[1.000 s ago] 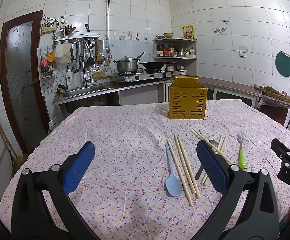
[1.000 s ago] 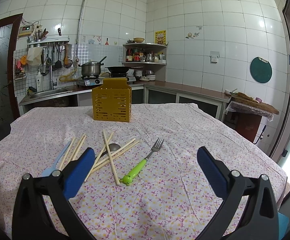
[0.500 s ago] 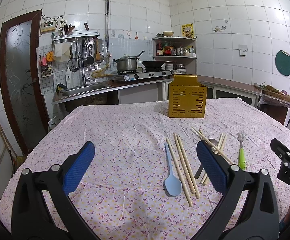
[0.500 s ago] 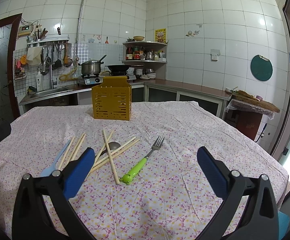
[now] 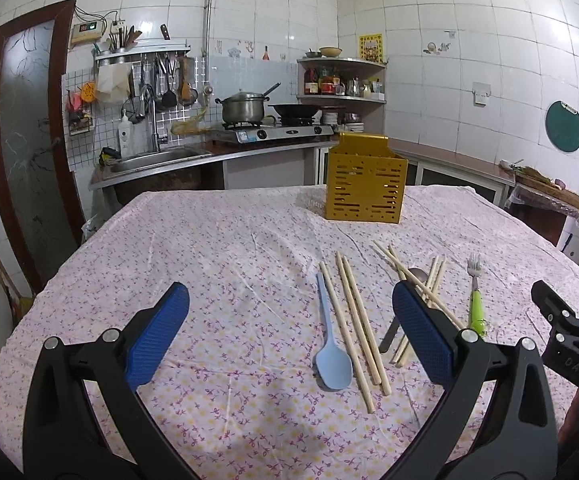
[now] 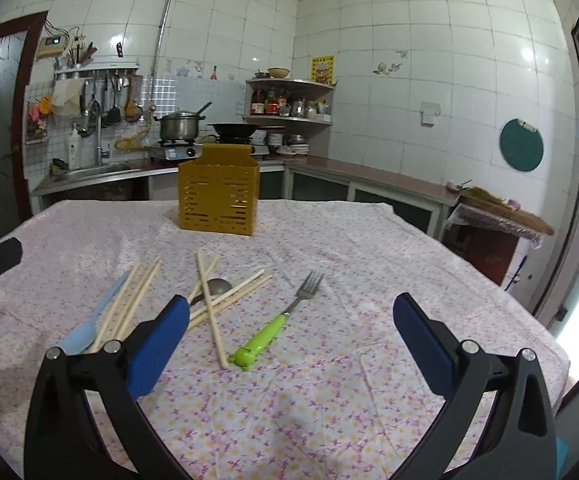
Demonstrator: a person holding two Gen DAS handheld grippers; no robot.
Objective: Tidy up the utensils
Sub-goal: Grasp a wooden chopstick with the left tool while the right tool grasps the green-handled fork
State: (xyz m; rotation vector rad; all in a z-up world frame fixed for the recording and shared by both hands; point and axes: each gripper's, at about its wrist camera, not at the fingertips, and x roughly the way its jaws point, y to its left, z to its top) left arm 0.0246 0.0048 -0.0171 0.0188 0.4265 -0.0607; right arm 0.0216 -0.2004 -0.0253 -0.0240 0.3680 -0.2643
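My left gripper point(image 5: 291, 322) hangs wide open and empty over the near left part of the table point(image 5: 209, 248), with bare cloth stretching from it to the left and far edges. My right gripper point(image 6: 291, 322) is just as wide open and holds nothing, above the near right part, where the cloth runs clear to the right edge. The utensils lie loose near the table's middle: a blue spoon point(image 5: 328, 350) beside three chopsticks point(image 5: 355, 322), then a crossed heap of chopsticks point(image 6: 225, 294) over a metal spoon point(image 6: 216, 286), then a green-handled fork point(image 6: 279, 320) nearest the right side, apart from the heap. The yellow holder point(image 5: 363, 190) stands upright toward the far edge, well apart from them. Compared with half a second ago, nothing has shifted; both grippers hold the same pose.
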